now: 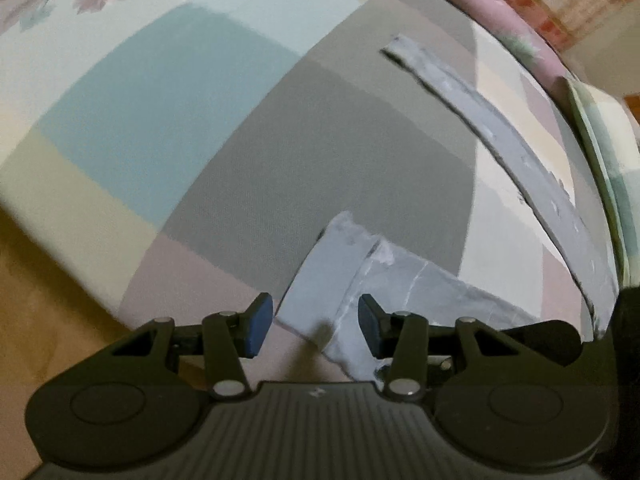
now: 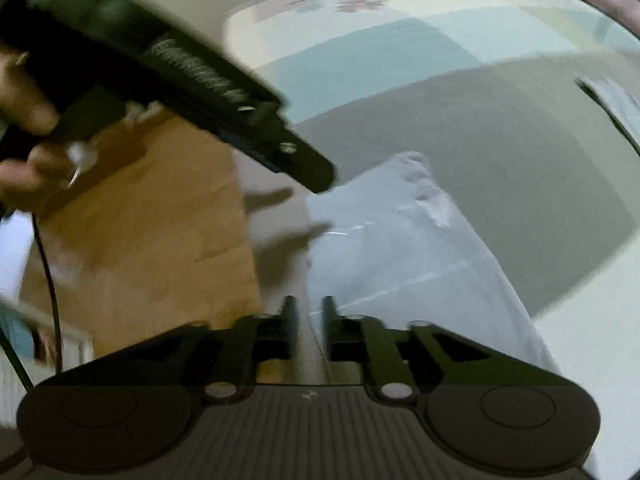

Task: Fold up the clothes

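A pale grey-blue garment (image 1: pixel 320 276) lies folded on the patchwork bed sheet (image 1: pixel 160 100), and a long strip of it (image 1: pixel 520 152) curves away to the right. My left gripper (image 1: pixel 316 326) hovers over the garment's near corner, blue pads wide apart and touching nothing. In the right wrist view the garment (image 2: pixel 392 240) stretches ahead. My right gripper (image 2: pixel 309 320) sits at its near left edge with a narrow gap between the fingers; the edge shows in that gap and is not pinched. The left gripper (image 2: pixel 320 178), held by a hand (image 2: pixel 24 120), reaches in from the upper left.
The sheet (image 2: pixel 460 120) ends at the left over a brown wooden floor (image 2: pixel 152 240). A pillow (image 1: pixel 600 140) and a pink border (image 1: pixel 500 4) lie at the bed's far right. A thin black cable (image 2: pixel 48 280) hangs at the left.
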{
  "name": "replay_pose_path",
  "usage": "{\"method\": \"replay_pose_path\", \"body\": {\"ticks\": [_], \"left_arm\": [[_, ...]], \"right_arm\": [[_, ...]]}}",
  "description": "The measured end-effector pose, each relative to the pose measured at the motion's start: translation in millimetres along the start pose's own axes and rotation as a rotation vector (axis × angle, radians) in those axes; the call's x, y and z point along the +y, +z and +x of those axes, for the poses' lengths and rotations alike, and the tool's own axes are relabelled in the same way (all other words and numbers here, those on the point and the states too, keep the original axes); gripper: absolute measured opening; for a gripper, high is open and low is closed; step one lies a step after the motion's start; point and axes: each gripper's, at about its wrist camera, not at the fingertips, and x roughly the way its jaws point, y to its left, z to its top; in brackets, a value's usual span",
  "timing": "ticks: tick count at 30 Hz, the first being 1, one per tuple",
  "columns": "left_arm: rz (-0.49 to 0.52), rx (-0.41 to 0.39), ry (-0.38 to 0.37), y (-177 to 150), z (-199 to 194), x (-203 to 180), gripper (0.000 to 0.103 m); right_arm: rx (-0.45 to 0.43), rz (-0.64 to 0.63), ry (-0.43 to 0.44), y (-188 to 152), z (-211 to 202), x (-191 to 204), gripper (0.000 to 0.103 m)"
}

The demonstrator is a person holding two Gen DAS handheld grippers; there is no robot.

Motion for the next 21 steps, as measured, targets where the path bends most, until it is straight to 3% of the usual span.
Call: {"method": "replay_pose_path", "body": {"ticks": [3, 7, 11, 12, 14, 16, 17, 19, 21], "left_arm": [[0.148, -0.021, -0.010, 4, 4, -29, 0.046], [0.355, 0.024, -0.109, -3, 29, -78, 0.047], [0.632, 0.049, -0.188, -26, 52, -128, 0.047], [0.697, 0.049, -0.194, -31, 57, -138, 0.047], [0.783, 0.039, -0.134, -38, 66, -145, 0.048], [0.770, 0.034, -0.026, -34, 75, -135, 0.048], [0.719, 0.038, -0.016, -26, 75, -122, 0.055], [0.659, 0.064, 0.016, -14, 71, -109, 0.051], [0.665, 0.095, 0.047, -6, 64, -113, 0.049]], "right_arm": [[-0.045, 0.152, -0.039, -19, -31, -25, 0.039], [-0.044, 0.378, -0.188, -78, -85, -61, 0.043], [-0.035, 0.582, -0.352, -144, -140, -84, 0.043], [-0.042, 0.634, -0.394, -162, -155, -87, 0.044], [-0.058, 0.734, -0.478, -195, -182, -93, 0.047], [-0.070, 0.828, -0.565, -226, -204, -95, 0.050], [-0.077, 0.876, -0.613, -247, -218, -99, 0.050], [-0.073, 0.933, -0.696, -279, -231, -96, 0.052], [-0.060, 0.960, -0.774, -311, -247, -102, 0.052]]}}
